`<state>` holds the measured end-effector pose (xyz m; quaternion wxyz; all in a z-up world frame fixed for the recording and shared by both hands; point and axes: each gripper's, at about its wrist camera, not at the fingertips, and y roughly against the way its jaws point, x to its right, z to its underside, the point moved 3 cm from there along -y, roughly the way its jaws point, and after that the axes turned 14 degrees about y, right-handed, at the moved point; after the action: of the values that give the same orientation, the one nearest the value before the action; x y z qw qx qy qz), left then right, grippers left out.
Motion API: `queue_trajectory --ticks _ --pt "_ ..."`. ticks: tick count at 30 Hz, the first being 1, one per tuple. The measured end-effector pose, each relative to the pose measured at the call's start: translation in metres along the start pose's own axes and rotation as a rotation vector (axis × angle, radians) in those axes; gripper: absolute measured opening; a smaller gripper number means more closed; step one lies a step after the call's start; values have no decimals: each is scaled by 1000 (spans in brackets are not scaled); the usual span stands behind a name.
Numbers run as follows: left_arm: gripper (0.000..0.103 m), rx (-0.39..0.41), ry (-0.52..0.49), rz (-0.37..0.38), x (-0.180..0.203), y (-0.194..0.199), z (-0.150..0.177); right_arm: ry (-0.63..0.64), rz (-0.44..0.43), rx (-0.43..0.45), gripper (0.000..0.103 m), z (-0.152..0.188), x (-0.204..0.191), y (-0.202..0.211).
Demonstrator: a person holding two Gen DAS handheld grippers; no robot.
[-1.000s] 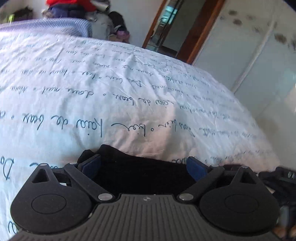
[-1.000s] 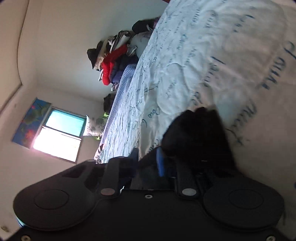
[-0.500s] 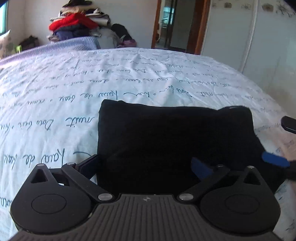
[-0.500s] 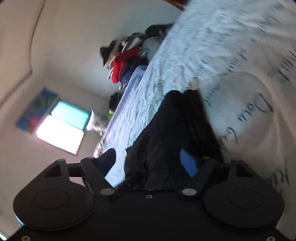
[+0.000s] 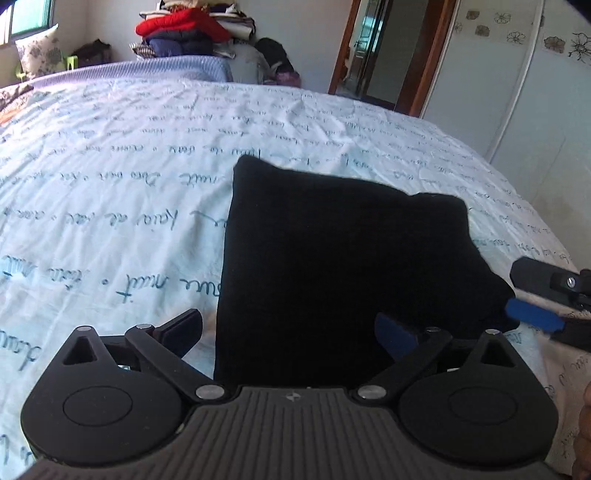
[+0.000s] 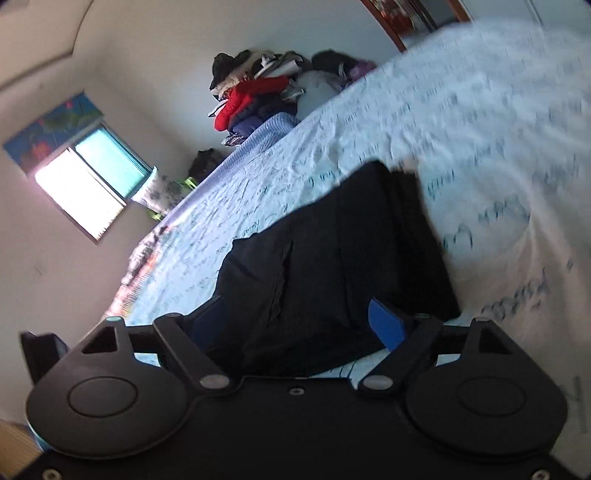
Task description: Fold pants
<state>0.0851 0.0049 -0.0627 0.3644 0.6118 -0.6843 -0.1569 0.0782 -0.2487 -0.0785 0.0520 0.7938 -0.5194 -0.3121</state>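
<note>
The black pants (image 5: 343, 258) lie folded into a flat, roughly square stack on the bed sheet (image 5: 110, 177). My left gripper (image 5: 288, 332) is open and empty, hovering just above the stack's near edge. My right gripper (image 6: 299, 321) is open and empty too, tilted sideways at the stack's right side; the pants (image 6: 332, 258) fill the middle of its view. The right gripper also shows at the right edge of the left wrist view (image 5: 543, 299), its blue fingertip beside the stack's near right corner.
The pale blue bed sheet (image 6: 461, 110) has dark handwriting printed on it. A pile of clothes (image 5: 184, 33) with a red jacket sits past the bed's far end. A doorway (image 5: 384, 51) and white wardrobe (image 5: 535, 92) stand at the right, a window (image 6: 85, 181) at the left.
Both grippers have let go of the pants and drawn back. The right jaws opened from shut. The folded stack now lies flat and farther from both cameras.
</note>
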Motion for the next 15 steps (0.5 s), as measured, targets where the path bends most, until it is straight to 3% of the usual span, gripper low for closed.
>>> queue_trajectory --ticks 4,7,10,15 --pt "103 31 -76 -2 8 4 5 212 119 81 89 -14 -22 16" --pt "103 -5 -52 -13 2 -11 13 272 161 -8 89 -12 -17 -6" --pt "103 -12 -32 2 -1 -2 9 288 229 -152 89 8 -2 -27" --pt "101 47 -60 16 8 14 -8 247 177 -22 89 -15 -10 1"
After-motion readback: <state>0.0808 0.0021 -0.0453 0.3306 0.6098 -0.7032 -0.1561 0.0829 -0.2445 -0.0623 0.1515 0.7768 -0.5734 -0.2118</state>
